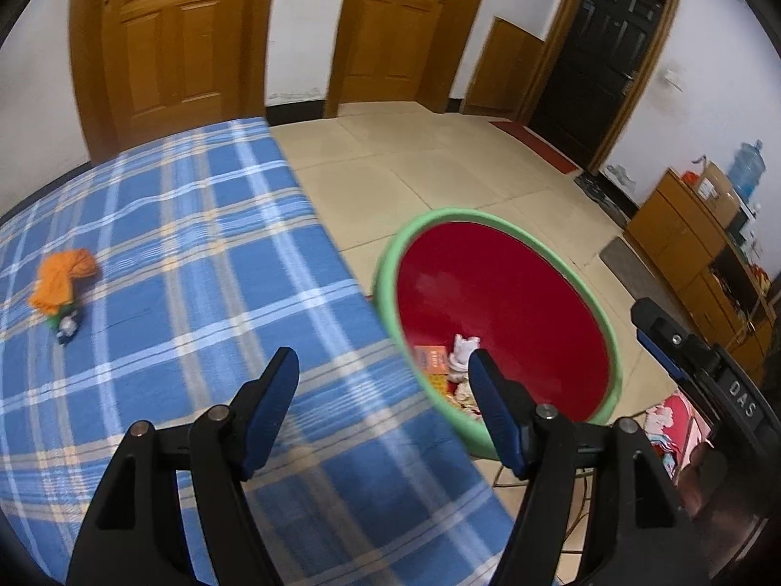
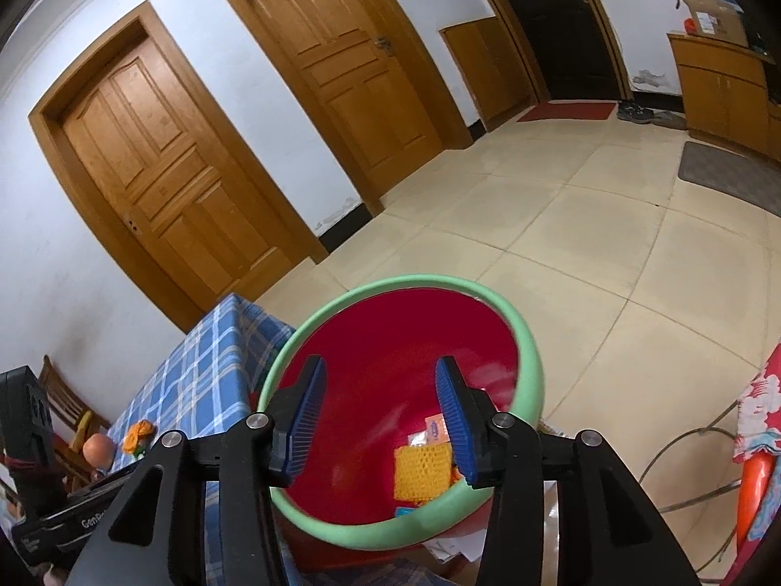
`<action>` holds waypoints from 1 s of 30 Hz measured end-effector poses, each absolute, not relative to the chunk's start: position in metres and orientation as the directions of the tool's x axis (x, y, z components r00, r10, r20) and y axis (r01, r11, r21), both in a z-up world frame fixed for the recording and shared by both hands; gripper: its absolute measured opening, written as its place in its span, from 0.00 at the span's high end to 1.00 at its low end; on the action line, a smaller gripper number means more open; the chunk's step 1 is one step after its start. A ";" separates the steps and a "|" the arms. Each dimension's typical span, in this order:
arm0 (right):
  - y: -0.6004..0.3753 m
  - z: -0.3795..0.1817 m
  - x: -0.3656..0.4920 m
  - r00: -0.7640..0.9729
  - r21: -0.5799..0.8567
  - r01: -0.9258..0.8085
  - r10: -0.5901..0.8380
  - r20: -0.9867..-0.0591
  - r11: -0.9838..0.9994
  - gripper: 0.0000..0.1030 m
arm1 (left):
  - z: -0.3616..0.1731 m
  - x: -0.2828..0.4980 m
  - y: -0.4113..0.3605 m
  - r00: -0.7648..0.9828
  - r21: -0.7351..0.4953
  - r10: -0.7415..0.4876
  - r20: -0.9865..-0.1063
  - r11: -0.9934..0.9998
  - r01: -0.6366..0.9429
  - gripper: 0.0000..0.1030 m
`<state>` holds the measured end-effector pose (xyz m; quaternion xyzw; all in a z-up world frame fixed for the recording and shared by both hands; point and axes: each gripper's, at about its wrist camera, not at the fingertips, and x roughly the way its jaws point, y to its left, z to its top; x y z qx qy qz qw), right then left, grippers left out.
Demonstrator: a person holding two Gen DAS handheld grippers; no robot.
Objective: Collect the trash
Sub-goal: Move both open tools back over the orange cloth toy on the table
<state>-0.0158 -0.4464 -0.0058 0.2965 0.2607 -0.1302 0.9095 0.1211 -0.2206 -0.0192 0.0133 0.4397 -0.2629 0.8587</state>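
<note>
Several pieces of trash are lying at the bottom of the red basin (image 2: 390, 356) with the green rim: a yellow mesh piece (image 2: 423, 470), an orange packet (image 2: 436, 427) just beyond it, and, in the left wrist view, a small white crumpled item (image 1: 463, 349) beside a packet. More trash is sitting well apart on the blue plaid cloth covering the table (image 1: 205, 254): an orange crumpled wad (image 1: 63, 281) with a small dark and green scrap (image 1: 63, 324) touching its near end. The basin is standing just beside the table's edge, over the pale tiled floor (image 2: 585, 244). The right tool (image 2: 380, 371) is hanging above the basin's mouth, pointing down into it, its blue-padded jaws standing apart with nothing between them, so it is released. The left tool (image 1: 383, 361) is hovering over the table's near edge, one finger over the cloth and the other over the basin's rim, its jaws spread wide and gripping nothing. Part of the right tool's black body is showing at the right edge of the left wrist view. Two wooden doors (image 2: 161, 166) are filling the white wall behind, a dark door (image 1: 600, 53) is standing further right, and a wooden cabinet (image 1: 683, 244) is lining the far wall with a cardboard box and a blue water bottle (image 1: 747, 168) on top.
</note>
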 end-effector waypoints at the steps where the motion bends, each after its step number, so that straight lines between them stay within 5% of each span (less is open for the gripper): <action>1: -0.443 -0.005 -0.015 0.832 0.472 0.382 -0.074 -0.550 0.795 0.53 | -0.019 0.121 -0.217 0.482 -0.204 -0.431 -0.763 0.868 0.453 0.31; 30: -0.331 0.020 0.043 0.832 0.392 0.166 0.085 -0.548 0.905 0.45 | 0.001 0.144 -0.072 0.671 -0.112 -0.182 -0.719 0.983 0.146 0.23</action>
